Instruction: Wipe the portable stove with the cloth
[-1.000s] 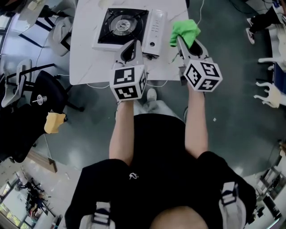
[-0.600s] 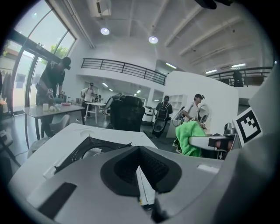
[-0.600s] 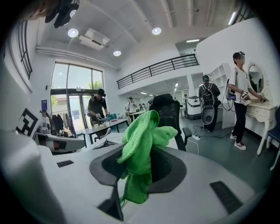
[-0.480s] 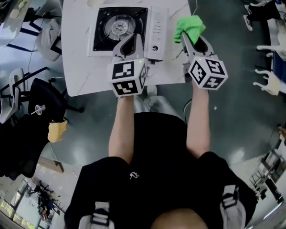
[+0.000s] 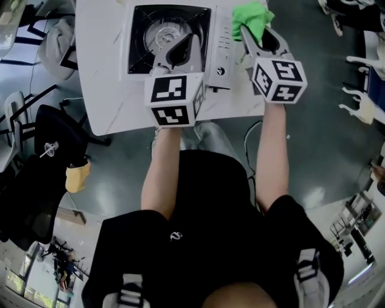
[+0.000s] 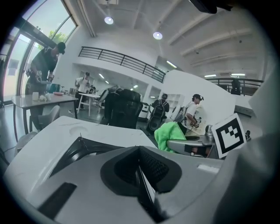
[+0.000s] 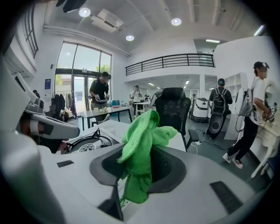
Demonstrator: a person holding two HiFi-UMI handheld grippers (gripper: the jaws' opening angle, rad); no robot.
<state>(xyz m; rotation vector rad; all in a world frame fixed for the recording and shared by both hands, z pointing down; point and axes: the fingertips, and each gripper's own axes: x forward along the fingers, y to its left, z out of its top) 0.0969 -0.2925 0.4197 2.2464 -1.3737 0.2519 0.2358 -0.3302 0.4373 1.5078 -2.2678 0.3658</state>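
Note:
The portable stove [image 5: 170, 37], with a black burner top and a white control panel [image 5: 221, 45], sits on the white table [image 5: 105, 78]. My left gripper [image 5: 190, 41] hovers over the stove's right part, jaws shut with nothing between them. In the left gripper view the left gripper [image 6: 141, 169] looks across the stove's dark edge [image 6: 76, 149] toward the green cloth [image 6: 167, 134]. My right gripper [image 5: 244, 31] is shut on the green cloth [image 5: 251, 17], just right of the control panel. The cloth [image 7: 141, 151] bunches upward between the right gripper's [image 7: 131, 177] jaws, with the burner [image 7: 89, 145] to its left.
A black office chair [image 5: 51, 129] and a yellow object [image 5: 74, 176] stand on the floor left of the table. A cable [image 5: 248, 141] hangs below the table's near edge. Another black chair [image 7: 173, 110] and several people stand beyond the table.
Both grippers have moved forward over the table. The left gripper now hangs over the stove top; the right has carried the cloth up beside the control panel.

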